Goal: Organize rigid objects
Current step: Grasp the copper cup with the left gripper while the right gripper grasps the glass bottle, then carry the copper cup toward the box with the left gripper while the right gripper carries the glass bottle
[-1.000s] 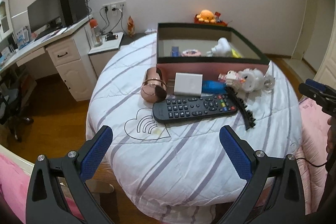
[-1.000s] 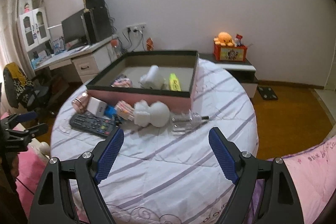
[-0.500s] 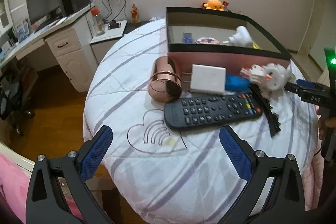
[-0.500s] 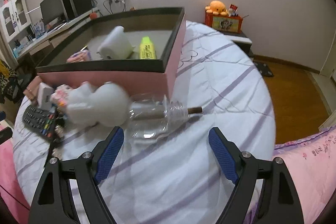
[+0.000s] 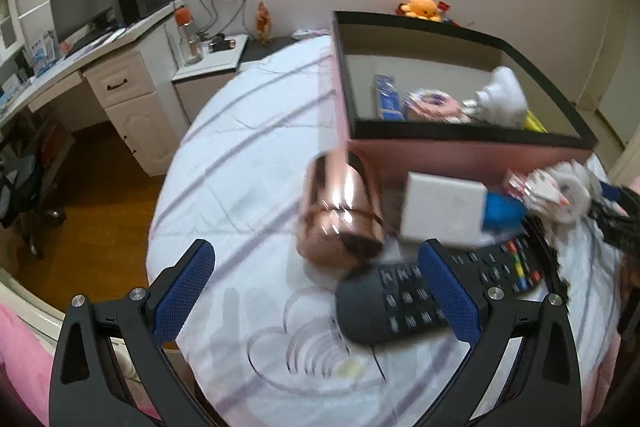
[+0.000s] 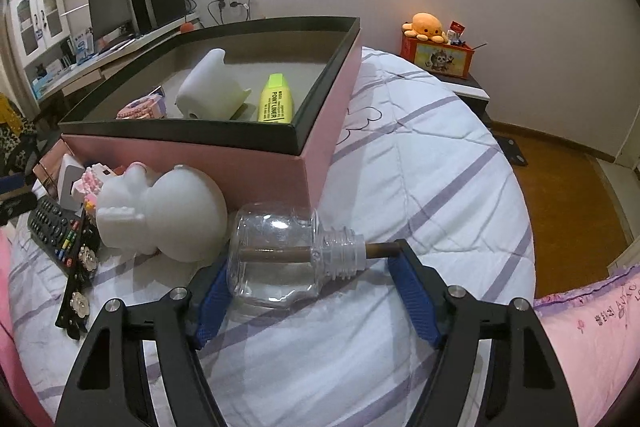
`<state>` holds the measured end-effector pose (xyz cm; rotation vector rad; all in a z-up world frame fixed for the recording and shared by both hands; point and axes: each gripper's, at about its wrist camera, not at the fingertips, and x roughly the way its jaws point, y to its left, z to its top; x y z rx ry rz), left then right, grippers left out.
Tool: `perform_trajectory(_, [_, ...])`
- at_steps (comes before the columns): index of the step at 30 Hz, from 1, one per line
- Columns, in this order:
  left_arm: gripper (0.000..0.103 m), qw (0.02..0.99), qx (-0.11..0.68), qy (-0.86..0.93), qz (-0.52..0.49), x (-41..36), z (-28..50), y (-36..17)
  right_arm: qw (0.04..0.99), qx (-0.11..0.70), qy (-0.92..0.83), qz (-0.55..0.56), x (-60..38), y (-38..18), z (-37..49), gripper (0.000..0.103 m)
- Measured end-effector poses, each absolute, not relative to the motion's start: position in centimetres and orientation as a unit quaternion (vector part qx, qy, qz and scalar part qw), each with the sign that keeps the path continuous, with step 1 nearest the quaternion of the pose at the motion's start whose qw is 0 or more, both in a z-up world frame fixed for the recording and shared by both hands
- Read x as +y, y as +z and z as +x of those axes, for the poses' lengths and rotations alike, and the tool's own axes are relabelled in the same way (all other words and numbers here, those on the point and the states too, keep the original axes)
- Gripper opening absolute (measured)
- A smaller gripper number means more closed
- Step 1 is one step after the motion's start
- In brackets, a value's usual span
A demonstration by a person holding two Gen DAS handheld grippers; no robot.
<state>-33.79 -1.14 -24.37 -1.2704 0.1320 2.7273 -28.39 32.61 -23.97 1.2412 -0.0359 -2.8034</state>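
Observation:
A pink box with a black rim [image 5: 460, 155] [image 6: 224, 151] stands on the round bed. In front of it lie a copper cup [image 5: 340, 211], a white adapter [image 5: 442, 207], a black remote [image 5: 432, 291] and a white figurine [image 6: 164, 215]. My left gripper [image 5: 316, 291] is open, just short of the cup and the remote. My right gripper [image 6: 312, 287] is open with its fingers on either side of a clear bottle [image 6: 280, 255] lying on its side with a brown stick through its neck.
Inside the box are a yellow highlighter [image 6: 276, 99], a white plug-shaped piece [image 6: 210, 87] and a pink packet [image 5: 434, 103]. A black hair clip [image 6: 78, 267] lies by the remote. A desk [image 5: 104, 75] and nightstand [image 5: 212, 63] stand to the left.
Both grippers have moved forward and down. The left now hangs close over the cup and remote. The right has come around the clear bottle. Both stayed open.

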Motion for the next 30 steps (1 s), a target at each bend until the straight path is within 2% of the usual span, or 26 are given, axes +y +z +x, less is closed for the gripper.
perform_trajectory(11, [0.101, 0.047, 0.060, 0.902, -0.425, -1.4, -36.5, -26.2, 0.037, -0.003, -0.913, 0.407, 32.3, -24.0, -28.6, 0.076])
perform_trajectory(12, [0.095, 0.048, 0.057, 0.903, -0.422, -1.4, -36.6, -26.4, 0.037, -0.003, -0.913, 0.407, 32.3, -24.0, -28.6, 0.076])
perform_trajectory(13, [0.079, 0.057, 0.052, 0.903, -0.424, -1.5, -36.7, -26.6, 0.037, -0.003, -0.913, 0.407, 32.3, -24.0, -28.6, 0.076])
perform_trajectory(16, [0.055, 0.070, 0.055, 0.905, -0.417, -1.2, -36.2, -26.8, 0.037, -0.002, -0.913, 0.407, 32.3, -24.1, -28.7, 0.076])
perform_trajectory(18, [0.047, 0.084, 0.049, 0.904, -0.416, -1.1, -36.0, -26.7, 0.037, -0.003, -0.913, 0.407, 32.3, -24.0, -28.7, 0.076])
perform_trajectory(30, [0.047, 0.091, 0.032, 0.905, -0.415, -1.3, -33.1, -25.3, 0.026, 0.002, -0.916, 0.401, 32.1, -24.2, -28.5, 0.075])
